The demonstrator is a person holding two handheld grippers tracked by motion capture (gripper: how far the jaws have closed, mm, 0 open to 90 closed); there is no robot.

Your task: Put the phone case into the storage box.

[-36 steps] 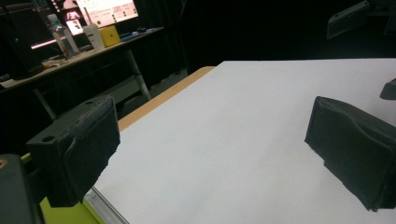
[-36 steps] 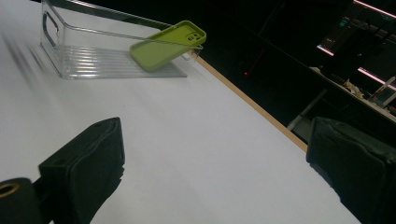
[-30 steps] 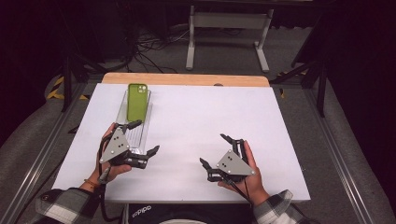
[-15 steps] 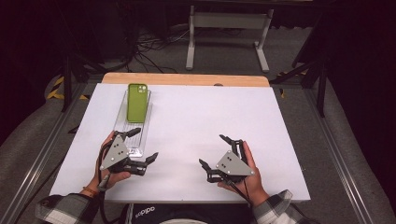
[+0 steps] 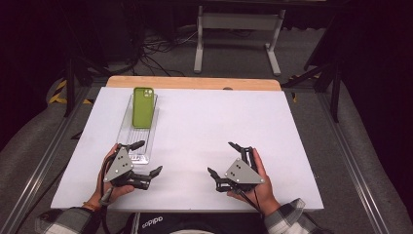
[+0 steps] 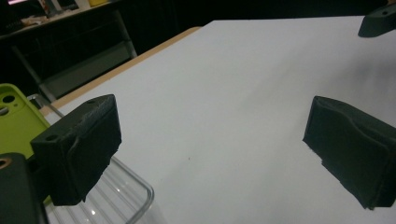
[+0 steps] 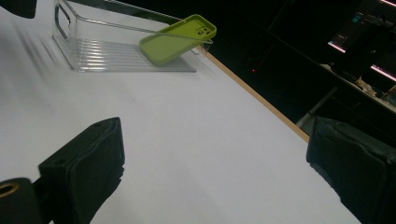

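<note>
A green phone case [image 5: 143,107] [image 7: 178,40] lies in a clear plastic tray [image 5: 138,146] [image 7: 88,55] at the table's left, its far end propped on the tray's far rim. My left gripper [image 5: 144,159] is held open at the tray's near end, one jaw over the tray's near corner [image 6: 135,196], the other over bare table. The case's edge [image 6: 14,116] shows at the left of the left gripper view. My right gripper [image 5: 225,161] is open at the near right, nothing between its jaws.
The white table top [image 5: 219,122] has a wooden strip [image 5: 195,83] along its far edge. Beyond it stand a metal stand [image 5: 236,34] and cables on a dark floor. Metal rails [image 5: 44,161] run along both sides of the table.
My left gripper has drawn back toward the near edge, away from the tray's middle to its near end. The right gripper has barely moved.
</note>
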